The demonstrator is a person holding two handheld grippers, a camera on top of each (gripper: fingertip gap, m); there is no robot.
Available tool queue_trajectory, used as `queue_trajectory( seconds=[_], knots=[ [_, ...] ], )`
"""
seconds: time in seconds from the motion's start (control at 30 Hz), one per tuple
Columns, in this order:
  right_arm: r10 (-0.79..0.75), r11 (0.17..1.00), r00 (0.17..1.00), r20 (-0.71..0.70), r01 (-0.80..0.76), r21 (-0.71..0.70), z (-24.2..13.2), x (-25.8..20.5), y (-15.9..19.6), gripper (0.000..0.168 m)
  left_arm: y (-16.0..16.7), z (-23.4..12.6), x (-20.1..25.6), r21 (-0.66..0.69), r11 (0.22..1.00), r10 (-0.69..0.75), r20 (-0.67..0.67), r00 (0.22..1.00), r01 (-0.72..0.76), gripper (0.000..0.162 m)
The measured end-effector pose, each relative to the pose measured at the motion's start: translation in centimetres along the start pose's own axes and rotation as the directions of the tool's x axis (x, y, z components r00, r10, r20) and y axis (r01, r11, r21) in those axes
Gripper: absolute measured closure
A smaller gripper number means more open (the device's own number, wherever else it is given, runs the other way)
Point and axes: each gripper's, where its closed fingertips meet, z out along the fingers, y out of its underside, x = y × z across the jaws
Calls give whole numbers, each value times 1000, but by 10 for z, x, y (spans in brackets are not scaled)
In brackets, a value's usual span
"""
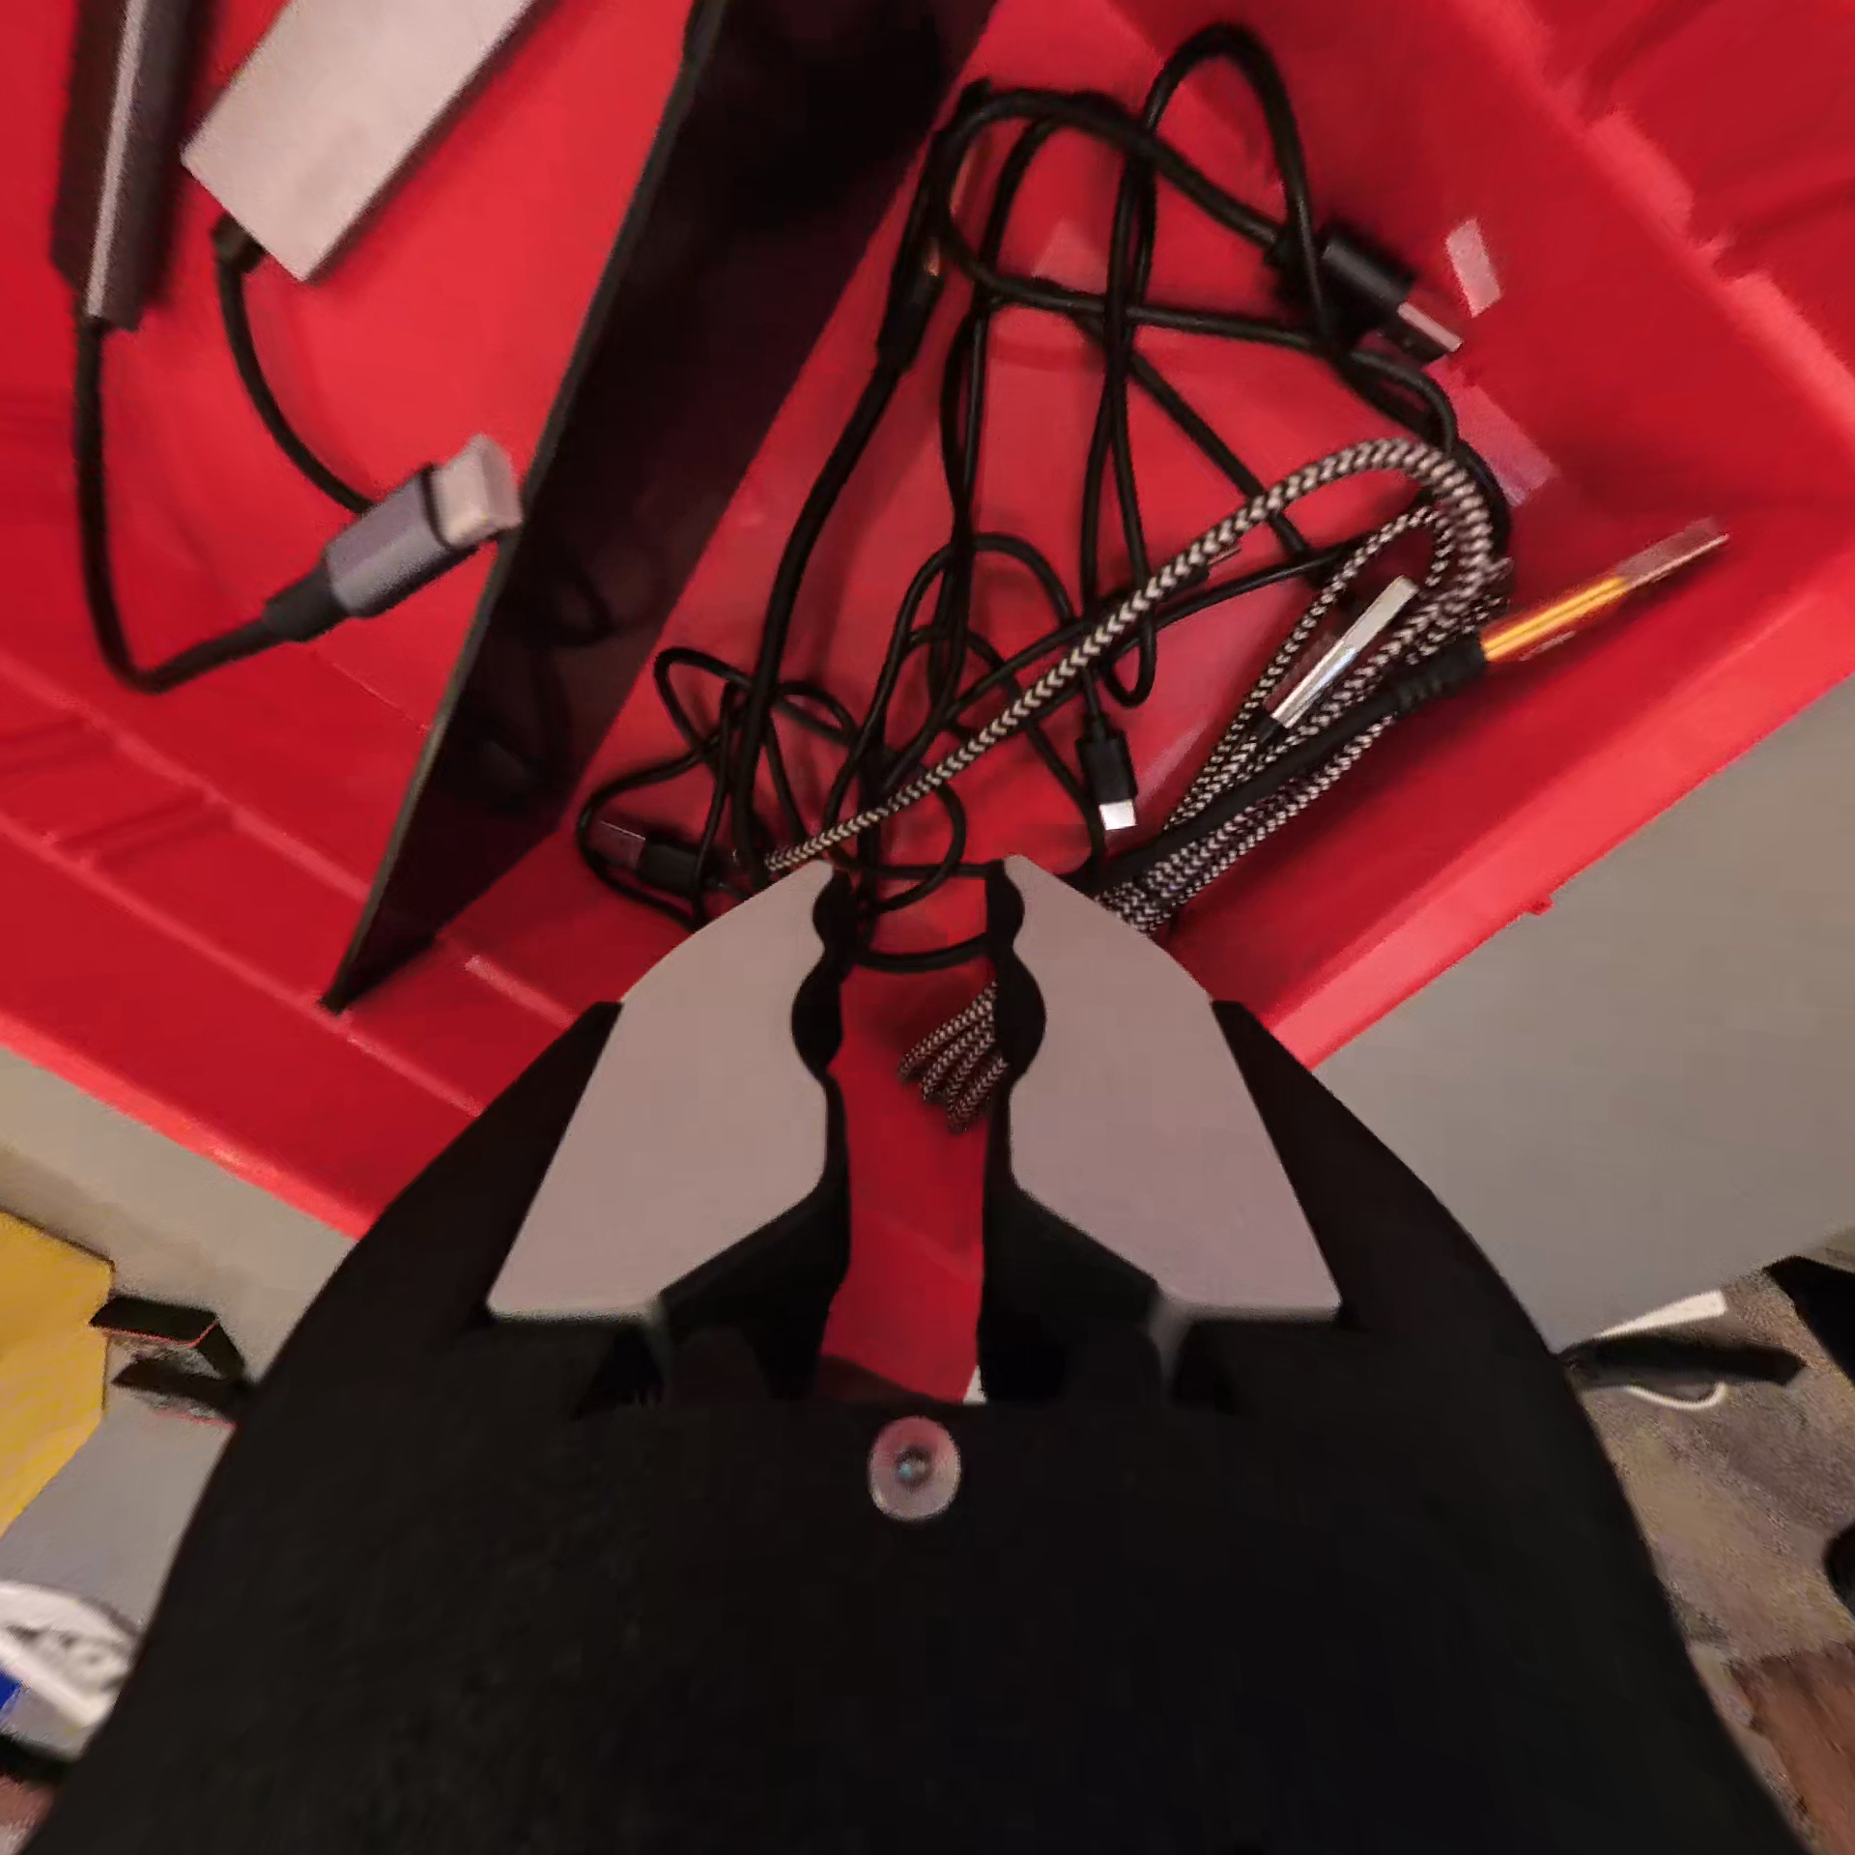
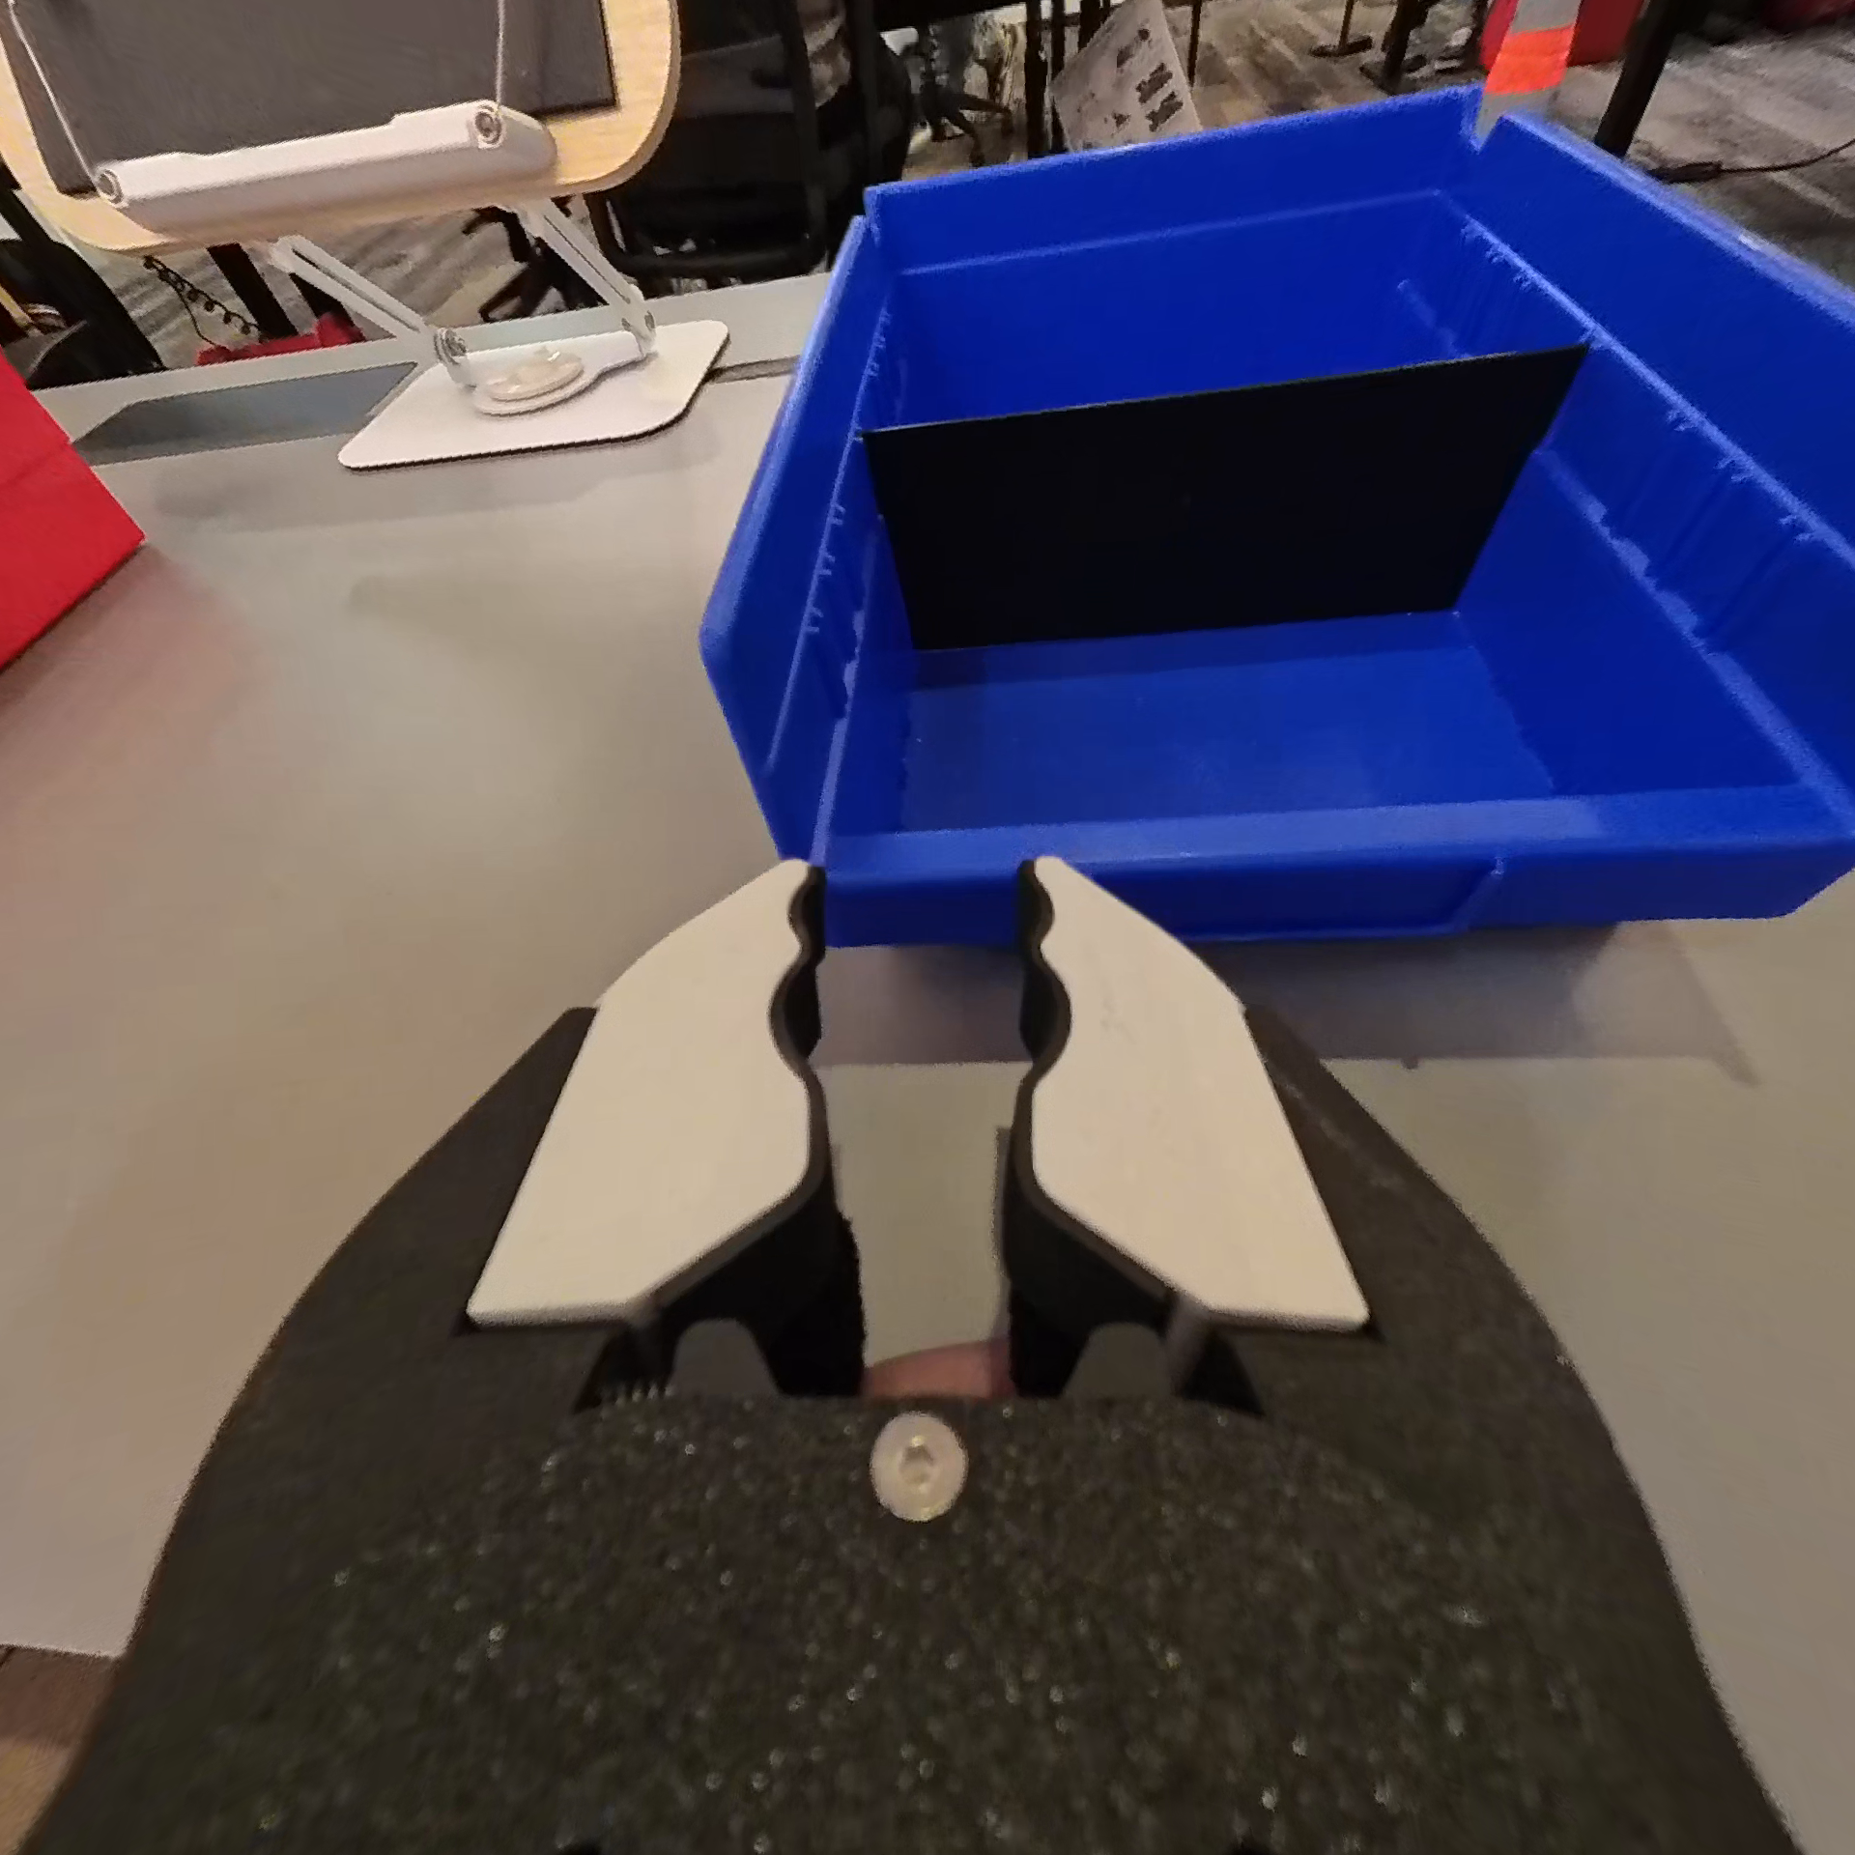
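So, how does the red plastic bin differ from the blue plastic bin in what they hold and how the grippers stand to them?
The red plastic bin holds tangled black cables, a braided cable and grey adapters; the blue plastic bin shows nothing but its divider. The left gripper hangs open over the red bin's cables; the right gripper is open on the table side of the blue bin. Both have a black divider panel.

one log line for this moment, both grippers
left gripper: open, over cable tangle in red bin | right gripper: open, empty, before blue bin
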Motion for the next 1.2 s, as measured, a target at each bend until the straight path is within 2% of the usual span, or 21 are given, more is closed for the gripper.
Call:
queue_trajectory(
  seconds=[0.1,0.2,0.3,0.37,0.5,0.57,0.67,0.73,0.8,0.87,1.03,1.07,1.13,1.2],
  knots=[
    [22,1000,1000,-1,-22,-5,-1,5,2,133,7,14,5,-54,999,6,-17,1000,-7,139],
    [63,998,998,17,-62,-14,0,5,3,133,11,29,0,-96,994,-54,7,998,55,139],
    [87,996,995,38,-86,-23,3,3,4,133,9,33,4,-95,995,-35,3,999,35,154],
    [77,997,996,39,-76,-26,4,2,4,133,9,27,4,-96,995,-28,21,999,30,158],
    [63,998,997,45,-61,-31,8,-2,4,133,10,-5,14,-42,999,-5,-33,999,4,159],
    [66,997,996,57,-64,-37,9,-6,5,133,6,-31,27,42,999,13,-146,989,-7,160],
    [65,997,995,72,-63,-39,10,-10,5,133,-2,-74,44,218,973,138,-276,951,-78,160],
    [64,997,995,80,-61,-39,10,-13,5,134,-8,-104,54,370,919,264,-319,910,-136,160],
    [62,998,994,86,-59,-37,10,-15,4,134,-17,-129,48,486,864,305,-303,903,-128,160],
    [58,998,994,90,-54,-39,10,-16,4,134,-28,-151,29,575,815,267,-264,927,-71,160],
    [50,998,995,89,-47,-36,9,-17,4,134,-50,-207,-9,806,585,164,-234,958,97,160],
    [48,998,995,88,-45,-37,8,-17,4,134,-54,-212,-14,835,535,132,-231,964,127,160],
    [44,998,996,83,-41,-39,7,-16,5,134,-57,-212,-27,863,491,40,-157,987,118,161],
    [46,998,995,83,-43,-41,6,-16,6,134,-59,-216,-18,889,436,59,-185,981,141,160]
  ],
)
